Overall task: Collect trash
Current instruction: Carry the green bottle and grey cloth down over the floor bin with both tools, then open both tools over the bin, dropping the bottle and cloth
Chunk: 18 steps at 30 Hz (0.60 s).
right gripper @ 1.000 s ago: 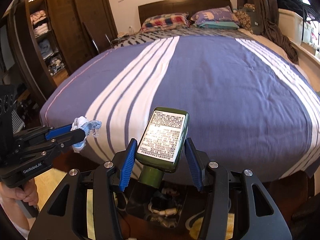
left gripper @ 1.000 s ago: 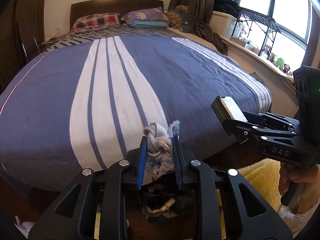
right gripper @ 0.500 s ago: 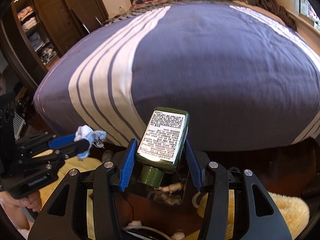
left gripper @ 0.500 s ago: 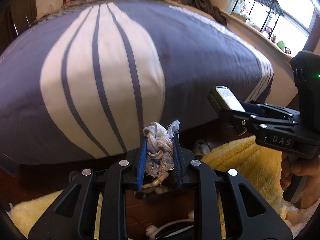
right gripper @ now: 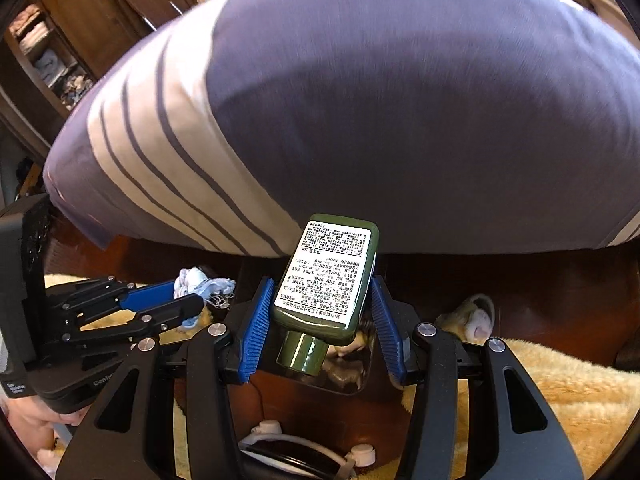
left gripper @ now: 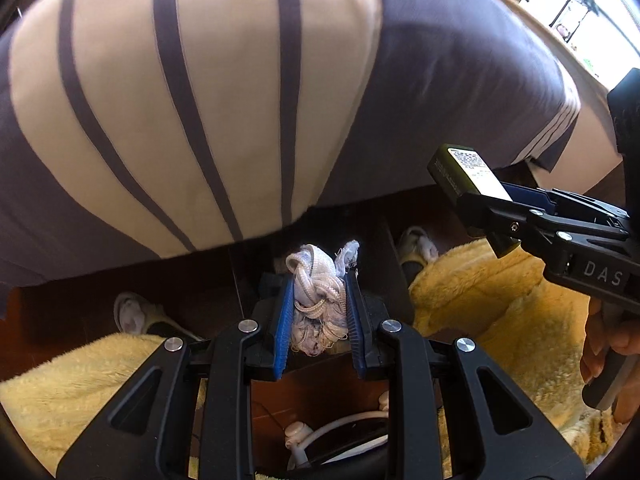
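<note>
The wide bed under its purple quilt with broad cream stripes (left gripper: 224,92), which a second ago was seen nearly whole with pillows and headboard, is now seen only as its near edge above and ahead of both tongs, and the dark wooden floor (left gripper: 328,384) and the fluffy yellow rug (left gripper: 492,304) have been brought into view beneath them; both tools are thus judged to have been tipped downward and lowered away from the bed. Pale slippers (left gripper: 132,316) are seen on the floor to either side of the left tongs. The dark green flat plastic bottle with a white printed label (right gripper: 332,280) is held cap-down between the blue pads of the right tongs (right gripper: 326,320), which are closed to a middling width on its lower body; the grip has not been altered. The crumpled wad of white and pale blue cloth scraps (left gripper: 318,292) is pinched in the narrowly closed left tongs (left gripper: 318,312), likewise unaltered. Each tool is seen in the other's view, just beside it. Since both pieces of trash are already lifted, the picking-up is judged done and a carry toward a bin is judged to be under way. No bin can be made out with certainty; a dark object with a white cord lies directly below the tongs, but what it is cannot be told.
</note>
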Tool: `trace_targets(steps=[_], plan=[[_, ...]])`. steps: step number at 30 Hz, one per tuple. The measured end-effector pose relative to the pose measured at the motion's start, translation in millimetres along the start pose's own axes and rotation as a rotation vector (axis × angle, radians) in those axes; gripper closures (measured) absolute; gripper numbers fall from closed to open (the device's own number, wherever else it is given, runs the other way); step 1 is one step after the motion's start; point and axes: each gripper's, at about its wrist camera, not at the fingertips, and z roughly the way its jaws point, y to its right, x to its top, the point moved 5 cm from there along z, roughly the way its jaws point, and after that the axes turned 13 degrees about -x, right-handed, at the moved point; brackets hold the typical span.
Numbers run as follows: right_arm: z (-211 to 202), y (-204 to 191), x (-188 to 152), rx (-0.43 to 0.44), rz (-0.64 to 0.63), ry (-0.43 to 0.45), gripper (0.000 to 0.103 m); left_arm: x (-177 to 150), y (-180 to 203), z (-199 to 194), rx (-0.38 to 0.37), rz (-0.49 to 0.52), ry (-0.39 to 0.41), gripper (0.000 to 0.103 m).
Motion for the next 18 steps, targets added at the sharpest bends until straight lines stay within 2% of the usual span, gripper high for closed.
trace_targets(steps=[11, 18], plan=[[67.4, -8.8, -19.9, -0.004, 0.014, -0.169, 0.053, -21.5, -18.7, 54.2, 0.016, -0.021, -0.117, 0.080], [87.3, -9.6, -23.0, -0.006, 0.025, -0.228, 0.053, -27.1, -25.9, 71.7, 0.013, -0.038, -0.168, 0.079]])
